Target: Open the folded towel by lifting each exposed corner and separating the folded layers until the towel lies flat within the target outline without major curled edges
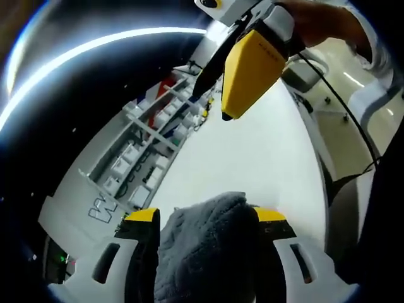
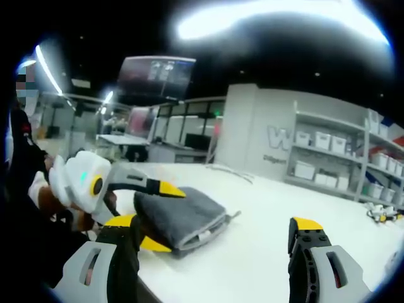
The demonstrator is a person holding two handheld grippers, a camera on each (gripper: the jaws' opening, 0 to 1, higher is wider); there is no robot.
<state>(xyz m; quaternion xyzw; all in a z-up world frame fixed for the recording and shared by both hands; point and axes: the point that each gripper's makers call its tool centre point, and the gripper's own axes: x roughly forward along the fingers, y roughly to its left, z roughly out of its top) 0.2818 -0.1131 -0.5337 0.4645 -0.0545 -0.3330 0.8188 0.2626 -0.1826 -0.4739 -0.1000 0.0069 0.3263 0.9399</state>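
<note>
A folded grey towel (image 2: 189,213) lies on the white table (image 2: 252,268), near its edge. My left gripper (image 2: 165,218) is shut on the towel's near end, one yellow-tipped jaw above the fold and one below. In the left gripper view the grey towel (image 1: 202,249) bulges up between the two jaws of my left gripper (image 1: 206,218). My right gripper (image 2: 221,224) stands open just short of the towel, with nothing between its jaws. It also hangs above the table as a yellow body (image 1: 249,69), clear of the cloth.
Shelves with white bins (image 2: 328,151) run along the table's far side, also in the left gripper view (image 1: 142,161). Small parts (image 2: 382,213) lie at the far right. A person's hand (image 1: 315,19) holds the right gripper, and its black cable (image 1: 341,107) trails down.
</note>
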